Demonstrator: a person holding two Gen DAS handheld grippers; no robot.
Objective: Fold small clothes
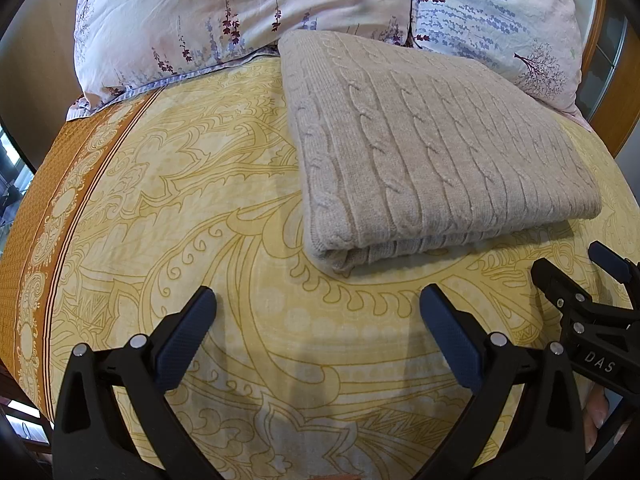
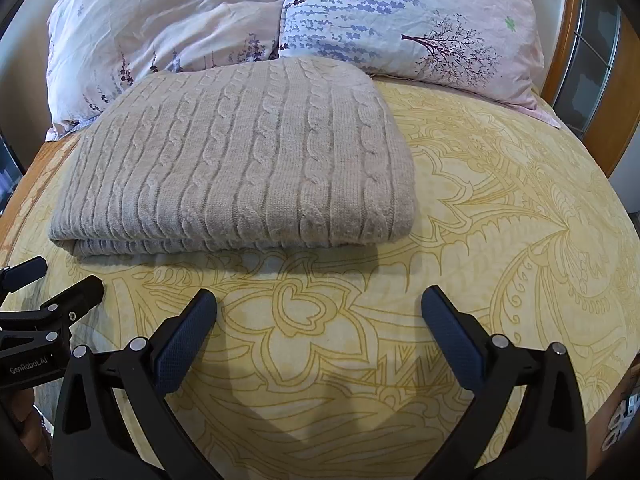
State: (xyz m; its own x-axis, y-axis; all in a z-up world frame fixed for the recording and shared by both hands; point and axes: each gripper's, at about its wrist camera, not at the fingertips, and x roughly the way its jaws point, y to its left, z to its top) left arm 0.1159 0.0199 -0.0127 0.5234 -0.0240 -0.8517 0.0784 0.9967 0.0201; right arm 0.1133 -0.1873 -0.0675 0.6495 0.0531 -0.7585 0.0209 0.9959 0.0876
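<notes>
A beige cable-knit garment [image 1: 432, 148] lies folded into a neat rectangle on the yellow patterned bedsheet [image 1: 200, 200], its far edge against the pillows. It also shows in the right wrist view [image 2: 240, 160]. My left gripper [image 1: 318, 300] is open and empty, above the sheet just short of the garment's near folded edge. My right gripper [image 2: 318, 302] is open and empty, also short of the near edge. Each gripper shows at the side of the other's view: the right one [image 1: 576, 268], the left one [image 2: 52, 280].
Two floral pillows [image 2: 168, 20] [image 2: 420, 20] lie at the head of the bed behind the garment. A wooden bed frame [image 2: 560, 40] runs on the right. The sheet's orange border [image 1: 44, 200] marks the left bed edge.
</notes>
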